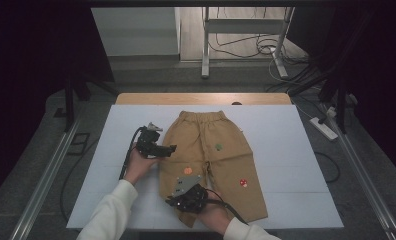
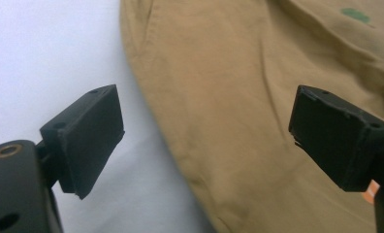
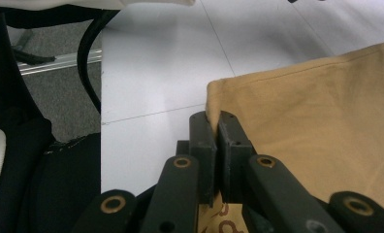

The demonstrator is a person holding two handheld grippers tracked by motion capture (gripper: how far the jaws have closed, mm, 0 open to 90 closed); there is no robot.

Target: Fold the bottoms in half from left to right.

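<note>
While spread flat on white table [image 1: 286, 150], tan trousers [image 1: 206, 150], hem corner pinched in closed right gripper [image 3: 218, 145]; left gripper [image 2: 204, 141] wide open astride outer seam, holding nothing; bare tabletop all round.

Lower hem of the trousers [image 1: 206, 150] hidden under the right gripper [image 1: 173, 200]

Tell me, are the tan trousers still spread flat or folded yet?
Spread flat. The tan trousers lie open, both legs showing on the white table; the right gripper pinches one leg's hem corner, not yet lifted over.
</note>
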